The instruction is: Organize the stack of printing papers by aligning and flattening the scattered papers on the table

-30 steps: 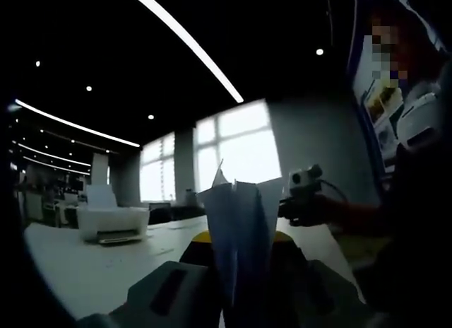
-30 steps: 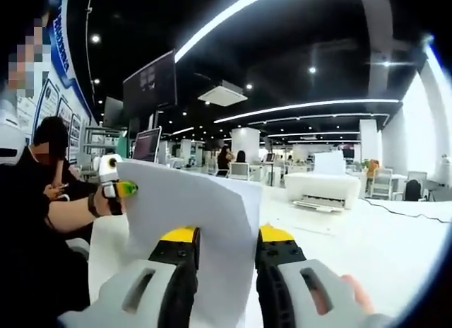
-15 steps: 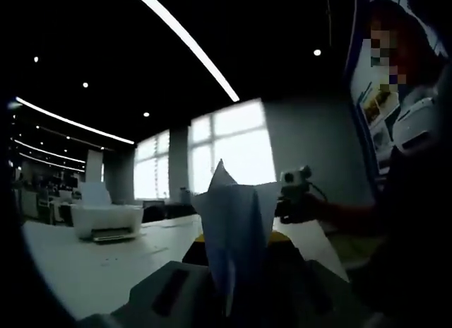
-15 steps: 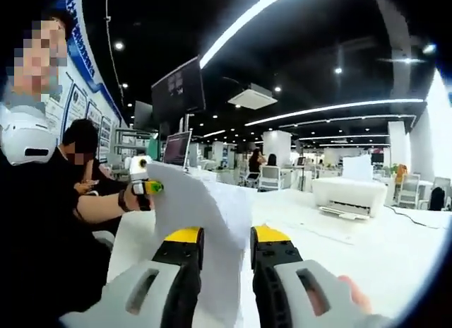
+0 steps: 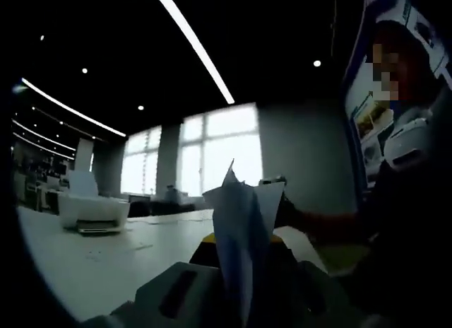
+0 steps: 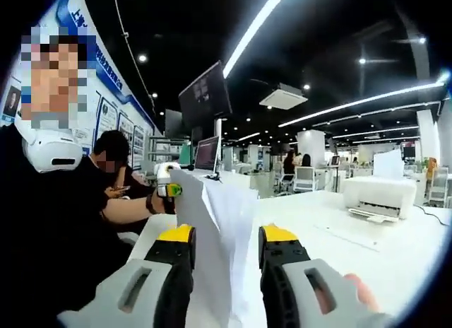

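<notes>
In the right gripper view, the right gripper point(image 6: 224, 247) has its two yellow-tipped jaws clamped on a stack of printing papers point(image 6: 219, 229), which stands upright on edge between them, lifted off the white counter point(image 6: 395, 264). The sheets are white, slightly bowed, and their top edges fan apart unevenly rather than lining up; the number of sheets cannot be counted. At the stack's far end the left gripper point(image 6: 167, 189) shows small, held by the person's hand.

In the left gripper view, the left gripper point(image 5: 244, 244) likewise grips the same stack point(image 5: 244, 229) edge-on between its jaws, the papers looking bluish in dim light, with one corner poking above the rest. The right gripper point(image 5: 282, 208) is dark and half hidden behind the stack.

One white printer point(image 6: 378, 197) sits on the counter toward its far edge, well apart from the papers. One person point(image 6: 56, 222) in dark clothes holds both grippers.
</notes>
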Motion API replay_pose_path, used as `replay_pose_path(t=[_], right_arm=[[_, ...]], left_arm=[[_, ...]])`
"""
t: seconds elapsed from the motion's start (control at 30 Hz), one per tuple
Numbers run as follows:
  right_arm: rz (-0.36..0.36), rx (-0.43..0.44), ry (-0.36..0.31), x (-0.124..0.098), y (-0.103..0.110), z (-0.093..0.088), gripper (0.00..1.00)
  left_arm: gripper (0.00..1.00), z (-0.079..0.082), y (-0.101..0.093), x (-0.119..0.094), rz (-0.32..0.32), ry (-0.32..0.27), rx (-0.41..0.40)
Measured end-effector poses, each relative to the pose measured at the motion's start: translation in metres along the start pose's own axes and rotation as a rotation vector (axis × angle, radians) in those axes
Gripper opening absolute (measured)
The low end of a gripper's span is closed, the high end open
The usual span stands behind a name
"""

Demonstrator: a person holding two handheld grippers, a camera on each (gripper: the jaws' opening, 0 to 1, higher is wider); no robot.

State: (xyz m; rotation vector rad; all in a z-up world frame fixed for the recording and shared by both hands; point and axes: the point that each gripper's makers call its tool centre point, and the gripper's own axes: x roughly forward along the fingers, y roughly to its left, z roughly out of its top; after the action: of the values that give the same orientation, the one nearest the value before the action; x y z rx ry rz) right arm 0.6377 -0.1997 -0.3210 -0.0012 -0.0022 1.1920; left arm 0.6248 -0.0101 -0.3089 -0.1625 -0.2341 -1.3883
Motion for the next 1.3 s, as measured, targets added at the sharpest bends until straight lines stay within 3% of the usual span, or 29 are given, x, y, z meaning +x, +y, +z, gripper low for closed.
replay_pose_path(t=[0.33,0.37,0.5,0.63,0.73,0.93,1.3], right_arm=[[0.078,-0.001,-0.033,0.008,0.010,0.009,0.43],[0.088,-0.009,-0.022,0.009,0.012,0.007,0.41],[0.106,-0.038,-0.004,0.010,0.018,0.005,0.16],[0.099,-0.048,-0.003,0.007,0.024,0.005,0.09],[0.053,-0.062,-0.020,0.002,0.019,0.008,0.00],[0.041,-0.081,-0.017,0.001,0.027,0.008,0.00],[0.002,-0.110,-0.002,-0.005,0.035,0.007,0.00]], left_arm=[[0.06,0.000,-0.006,0.002,-0.055,0.012,-0.014],[0.06,0.000,-0.006,0.002,-0.056,0.011,-0.017],[0.06,0.000,-0.003,0.002,-0.049,0.009,-0.025],[0.06,0.000,0.004,0.001,-0.023,0.012,-0.013],[0.07,0.001,0.008,0.000,-0.003,0.013,-0.003],[0.07,0.004,0.010,0.000,-0.003,0.006,-0.004],[0.14,0.019,0.022,-0.011,0.074,-0.010,0.047]])
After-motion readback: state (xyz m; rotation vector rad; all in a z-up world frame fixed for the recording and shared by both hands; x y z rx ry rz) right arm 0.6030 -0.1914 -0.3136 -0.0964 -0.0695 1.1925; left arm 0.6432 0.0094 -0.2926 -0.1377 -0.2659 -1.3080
